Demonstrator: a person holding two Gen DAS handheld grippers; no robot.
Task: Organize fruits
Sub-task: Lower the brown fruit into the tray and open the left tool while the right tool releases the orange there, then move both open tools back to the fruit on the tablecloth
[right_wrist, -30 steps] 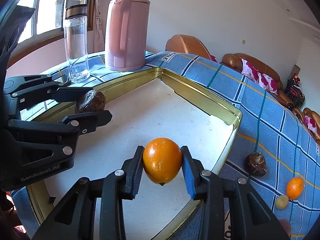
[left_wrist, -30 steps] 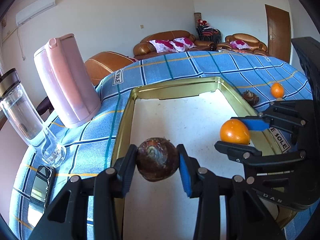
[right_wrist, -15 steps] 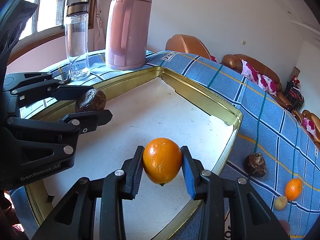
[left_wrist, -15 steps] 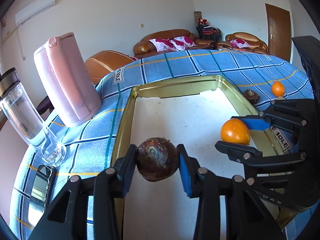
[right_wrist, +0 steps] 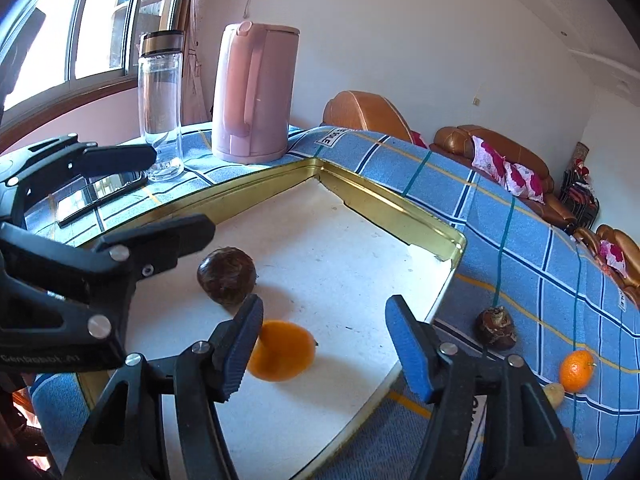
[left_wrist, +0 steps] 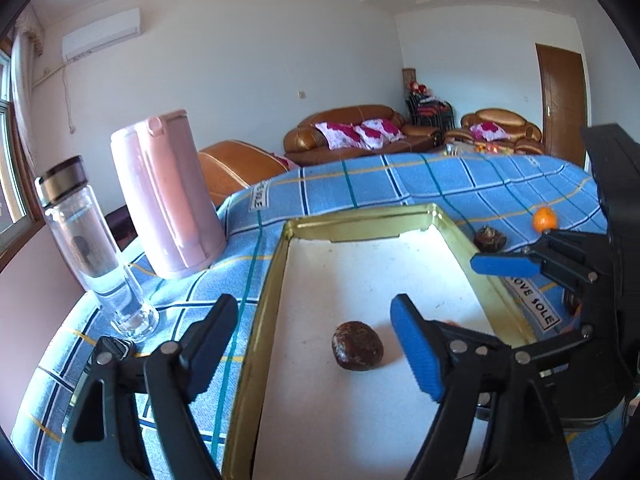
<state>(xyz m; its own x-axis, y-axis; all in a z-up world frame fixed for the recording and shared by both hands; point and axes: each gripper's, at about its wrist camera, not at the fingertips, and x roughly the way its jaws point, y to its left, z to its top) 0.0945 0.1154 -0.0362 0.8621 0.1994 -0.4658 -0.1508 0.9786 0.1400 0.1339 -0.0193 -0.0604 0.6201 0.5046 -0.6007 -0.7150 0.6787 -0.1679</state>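
Two black grippers with blue pads hang over a shallow gold-rimmed metal tray [right_wrist: 384,216] with a white floor, which lies on a blue checked tablecloth [right_wrist: 520,240]. The left gripper [left_wrist: 316,344] has just been opening its jaws; they now stand wide apart and grip nothing. Between and below them a round dark brown fruit [left_wrist: 357,345] rests on the tray floor, touching neither pad. The right gripper [right_wrist: 324,344] has also just been opening its jaws, and they hold nothing. A blurred orange [right_wrist: 282,350] is on the tray floor just beside its left pad; I cannot tell if they touch. Outside the tray, on the cloth, lie a second dark brown fruit [right_wrist: 495,328] and a small orange [right_wrist: 576,371], near each other. Behind the tray stand a pink plastic kettle [right_wrist: 254,96] and a clear glass bottle with a dark lid [right_wrist: 161,104]. Near the bottle a black phone [right_wrist: 100,196] lies flat.
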